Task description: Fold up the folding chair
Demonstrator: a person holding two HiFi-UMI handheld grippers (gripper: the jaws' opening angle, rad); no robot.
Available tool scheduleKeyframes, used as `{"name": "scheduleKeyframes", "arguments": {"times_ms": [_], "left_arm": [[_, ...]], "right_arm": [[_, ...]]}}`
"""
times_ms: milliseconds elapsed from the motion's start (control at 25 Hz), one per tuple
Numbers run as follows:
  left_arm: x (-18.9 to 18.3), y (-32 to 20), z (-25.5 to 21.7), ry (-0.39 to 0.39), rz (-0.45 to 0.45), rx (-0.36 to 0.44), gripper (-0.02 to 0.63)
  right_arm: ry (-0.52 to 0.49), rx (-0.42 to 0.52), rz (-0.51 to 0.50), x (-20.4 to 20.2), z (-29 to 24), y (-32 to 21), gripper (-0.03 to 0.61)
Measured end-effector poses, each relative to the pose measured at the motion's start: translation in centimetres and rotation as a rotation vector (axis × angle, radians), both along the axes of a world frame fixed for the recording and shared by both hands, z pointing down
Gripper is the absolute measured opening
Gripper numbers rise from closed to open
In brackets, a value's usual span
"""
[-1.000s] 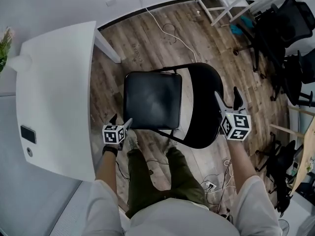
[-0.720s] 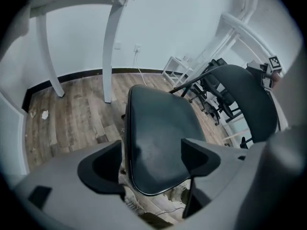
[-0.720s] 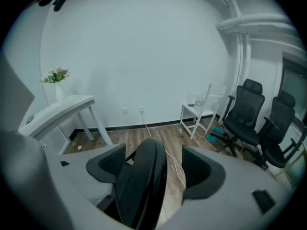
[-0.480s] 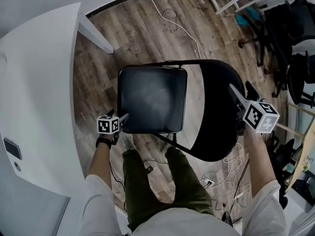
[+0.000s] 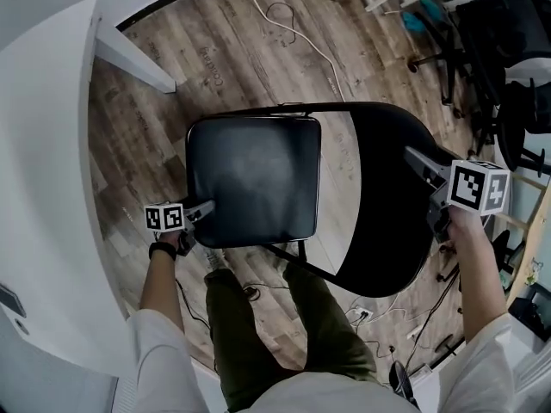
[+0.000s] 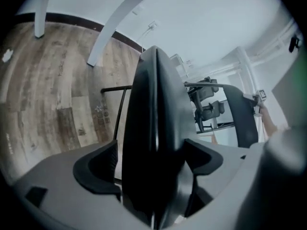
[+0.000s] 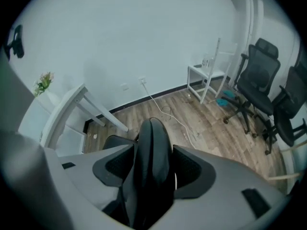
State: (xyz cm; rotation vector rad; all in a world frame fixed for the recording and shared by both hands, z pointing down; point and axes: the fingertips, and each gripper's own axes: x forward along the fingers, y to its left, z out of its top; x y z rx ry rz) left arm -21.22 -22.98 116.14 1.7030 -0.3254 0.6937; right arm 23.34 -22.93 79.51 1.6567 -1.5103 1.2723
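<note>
The black folding chair stands unfolded on the wood floor, with its seat (image 5: 254, 179) flat and its backrest (image 5: 379, 222) to the right. My left gripper (image 5: 205, 207) is at the seat's near left edge. In the left gripper view the seat (image 6: 153, 104) runs edge-on between the opening jaws of that gripper (image 6: 153, 164). My right gripper (image 5: 419, 166) sits over the backrest's top edge. In the right gripper view the backrest (image 7: 152, 143) stands between the closing jaws of that gripper (image 7: 151, 169), with a thin sliver of light beside one pad.
A white table (image 5: 43, 188) runs along the left. My legs (image 5: 250, 317) stand just behind the chair. A white cable (image 5: 301, 33) trails over the floor beyond the chair, and more cables (image 5: 379, 312) lie near my feet. Black office chairs (image 5: 499, 50) crowd the right side.
Both grippers have come down onto the chair. The left one has moved in around the seat's edge, and the right one has settled over the backrest's top with its jaws narrower.
</note>
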Motion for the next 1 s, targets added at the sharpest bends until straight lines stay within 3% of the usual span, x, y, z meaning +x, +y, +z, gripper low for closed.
{"name": "scheduleKeyframes", "arguments": {"times_ms": [160, 320, 480, 600, 840, 1000], "left_arm": [[0.7, 0.6, 0.6, 0.177, -0.065, -0.170, 0.434], [1.2, 0.6, 0.6, 0.255, -0.080, -0.209, 0.416], [1.3, 0.8, 0.3, 0.253, -0.072, -0.185, 0.392], [1.1, 1.0, -0.1, 0.236, -0.077, -0.161, 0.381], [3.2, 2.5, -3.5, 0.187, -0.043, -0.094, 0.351], [6.1, 4.0, -8.1, 0.136, -0.014, -0.038, 0.330]], "right_arm": [[-0.159, -0.026, -0.011, -1.0, 0.7, -0.3, 0.196], [-0.177, -0.036, -0.027, -1.0, 0.7, -0.2, 0.138], [-0.257, -0.002, -0.060, -1.9, 0.7, -0.7, 0.123], [-0.263, -0.013, -0.054, -1.6, 0.7, -0.5, 0.118], [-0.350, 0.035, -0.080, -1.8, -1.9, -0.7, 0.106], [-0.310, -0.009, -0.028, 0.1, -4.2, 0.7, 0.097]]}}
